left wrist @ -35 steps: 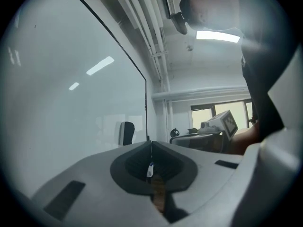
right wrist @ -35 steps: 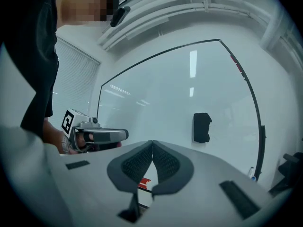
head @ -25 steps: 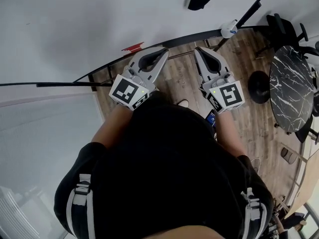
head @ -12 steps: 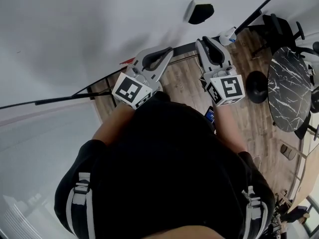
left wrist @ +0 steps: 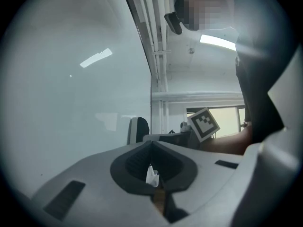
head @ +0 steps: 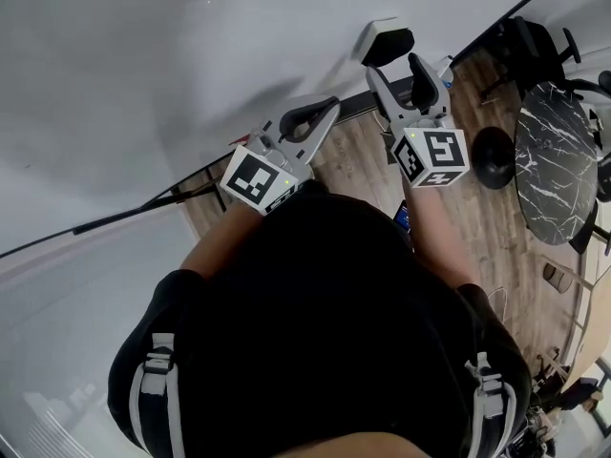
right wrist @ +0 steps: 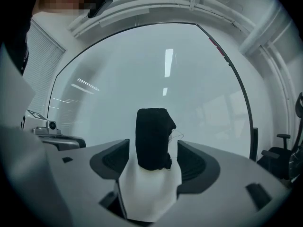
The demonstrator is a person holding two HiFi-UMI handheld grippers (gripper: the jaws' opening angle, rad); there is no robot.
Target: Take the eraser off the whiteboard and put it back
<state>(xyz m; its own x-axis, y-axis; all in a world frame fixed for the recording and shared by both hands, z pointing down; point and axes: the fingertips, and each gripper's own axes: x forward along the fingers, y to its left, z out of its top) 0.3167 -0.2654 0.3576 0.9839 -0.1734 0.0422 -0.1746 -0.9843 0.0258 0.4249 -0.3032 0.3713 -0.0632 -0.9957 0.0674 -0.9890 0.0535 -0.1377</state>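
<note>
Right gripper (head: 391,65) first: its jaws had just gone from pressed together to spread wide. In that same second the person carried it off to the right along the board until the eraser (right wrist: 151,136) stood right in the gap. In the right gripper view the eraser's white body sat low between the two pads, with the black felt end sticking out past the tips. It filled most of the gap, but I couldn't see the pads actually squeezing it, so I'd call it lined up, not grabbed. A second earlier the eraser was well beyond the tips and off to the right, so this looked like the reach finishing.

The eraser itself was still parked on the whiteboard (head: 143,65), near the board's lower right end, so the "take it off" half hadn't happened yet. My guess at the next move: close on the white body, pull it straight off, then stick it back on the board. The risk I saw was pinching too near the felt end and having it twist.

Left gripper (head: 330,106) had tagged along to the right too, with its jaws pressed together and nothing I could name in them. A tiny white speck (left wrist: 152,176) showed at the seam, and I couldn't tell what it was. That gripper hung just left of the right one. Far right, the marble table (head: 554,151) stood well apart from it all.
</note>
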